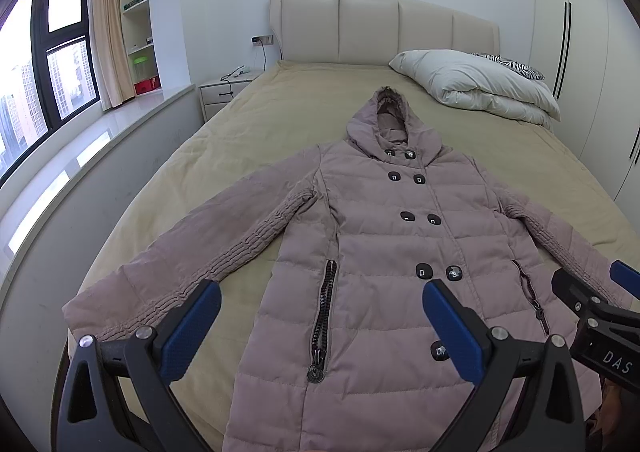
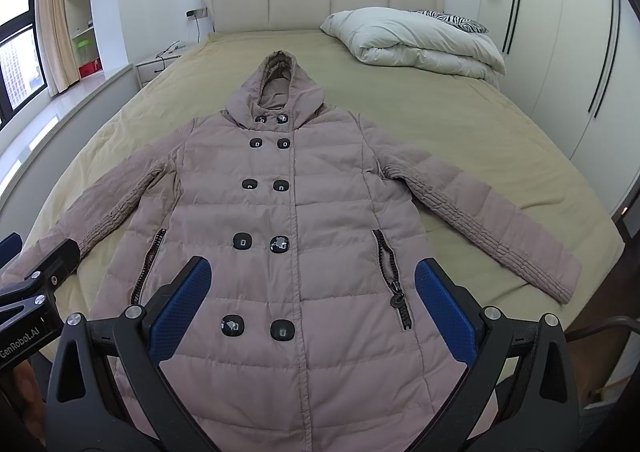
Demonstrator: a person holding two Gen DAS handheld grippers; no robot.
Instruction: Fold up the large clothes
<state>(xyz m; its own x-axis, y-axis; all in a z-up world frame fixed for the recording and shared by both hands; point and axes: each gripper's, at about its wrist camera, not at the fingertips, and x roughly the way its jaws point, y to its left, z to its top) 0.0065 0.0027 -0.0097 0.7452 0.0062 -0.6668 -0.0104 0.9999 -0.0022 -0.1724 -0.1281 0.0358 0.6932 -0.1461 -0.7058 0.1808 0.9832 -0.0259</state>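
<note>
A dusty-pink quilted hooded coat [image 1: 380, 252] lies flat and face up on the bed [image 1: 280, 100], hood toward the headboard, both sleeves spread out, black buttons down the front. It also fills the right wrist view [image 2: 320, 220]. My left gripper [image 1: 320, 328] is open and empty, held above the coat's lower left part. My right gripper [image 2: 312, 304] is open and empty above the coat's lower middle. The right gripper's side shows at the right edge of the left wrist view [image 1: 592, 300]. The left one shows at the left edge of the right wrist view [image 2: 36, 280].
A folded white duvet [image 1: 476, 84] and a zebra pillow [image 1: 516, 66] lie at the bed's far right by the padded headboard [image 1: 380, 28]. A nightstand [image 1: 224, 88], window ledge [image 1: 80, 156] and shelves stand left. Wardrobe doors [image 2: 580, 52] stand right.
</note>
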